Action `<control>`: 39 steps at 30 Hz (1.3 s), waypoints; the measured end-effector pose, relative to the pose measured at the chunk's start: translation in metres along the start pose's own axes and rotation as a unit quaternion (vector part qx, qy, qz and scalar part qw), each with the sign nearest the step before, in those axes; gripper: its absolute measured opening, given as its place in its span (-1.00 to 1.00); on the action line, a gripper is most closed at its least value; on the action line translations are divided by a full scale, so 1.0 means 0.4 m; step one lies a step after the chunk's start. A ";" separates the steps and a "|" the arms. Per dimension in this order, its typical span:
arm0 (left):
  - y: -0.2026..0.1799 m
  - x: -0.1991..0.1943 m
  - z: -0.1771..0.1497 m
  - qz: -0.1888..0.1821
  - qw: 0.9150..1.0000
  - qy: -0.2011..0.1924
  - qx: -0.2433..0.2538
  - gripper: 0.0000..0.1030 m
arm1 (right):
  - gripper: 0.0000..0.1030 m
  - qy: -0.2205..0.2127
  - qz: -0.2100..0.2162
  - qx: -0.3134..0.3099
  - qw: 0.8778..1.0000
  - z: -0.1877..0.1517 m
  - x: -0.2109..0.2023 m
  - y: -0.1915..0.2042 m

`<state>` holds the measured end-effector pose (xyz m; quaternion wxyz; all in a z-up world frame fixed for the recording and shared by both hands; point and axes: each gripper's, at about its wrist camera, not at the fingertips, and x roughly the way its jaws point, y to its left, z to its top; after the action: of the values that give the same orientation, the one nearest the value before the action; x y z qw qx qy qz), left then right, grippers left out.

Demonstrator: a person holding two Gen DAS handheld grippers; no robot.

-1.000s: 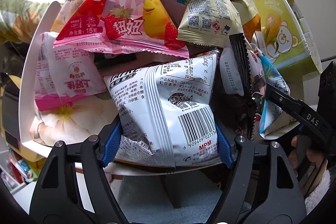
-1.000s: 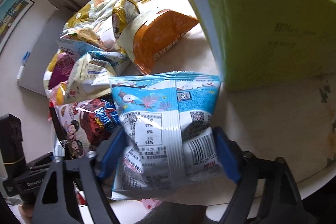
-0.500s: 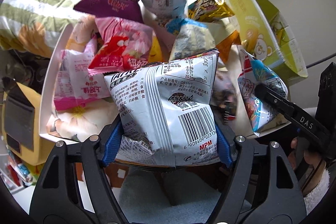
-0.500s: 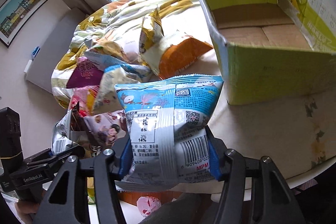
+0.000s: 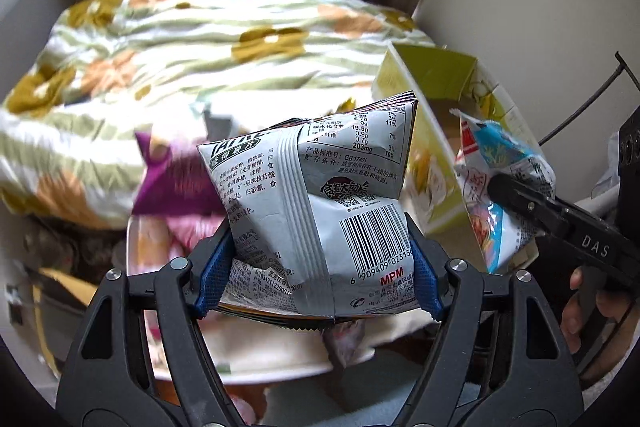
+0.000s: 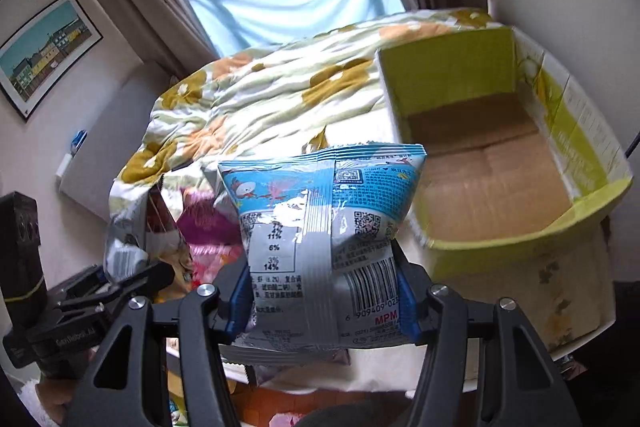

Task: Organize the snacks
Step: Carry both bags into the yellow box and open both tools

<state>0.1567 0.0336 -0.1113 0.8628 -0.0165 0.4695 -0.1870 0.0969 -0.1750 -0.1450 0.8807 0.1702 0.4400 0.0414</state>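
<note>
From the left wrist view, the left gripper (image 5: 318, 267) has risen since a second ago: the heap of snacks that filled the frame now lies low and blurred, and the flowered quilt (image 5: 168, 39) and window show behind. Its blue pads pinch a silver snack bag (image 5: 320, 203), held upright above the white tray (image 5: 248, 375). To the right, the right gripper (image 5: 520, 205) clamps a blue snack bag (image 5: 500, 187) before the green cardboard box (image 5: 436, 91).

From the right wrist view, that gripper (image 6: 324, 291) has also lifted, its pads closed on the blue bag (image 6: 320, 227). The box (image 6: 532, 239), earlier seen side-on, now shows a bare brown floor (image 6: 492, 183) with nothing inside. The left gripper (image 6: 132, 279) sits low left with its silver bag.
</note>
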 end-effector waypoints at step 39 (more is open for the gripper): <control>-0.522 0.551 0.380 0.059 0.997 0.050 0.024 0.99 | 0.06 0.031 -0.016 0.004 0.999 0.449 0.053 -0.558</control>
<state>0.3246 -0.2575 -0.1610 0.8482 0.0414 0.5072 -0.1471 0.2346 -0.4270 -0.1366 0.8663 0.1656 0.4702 0.0305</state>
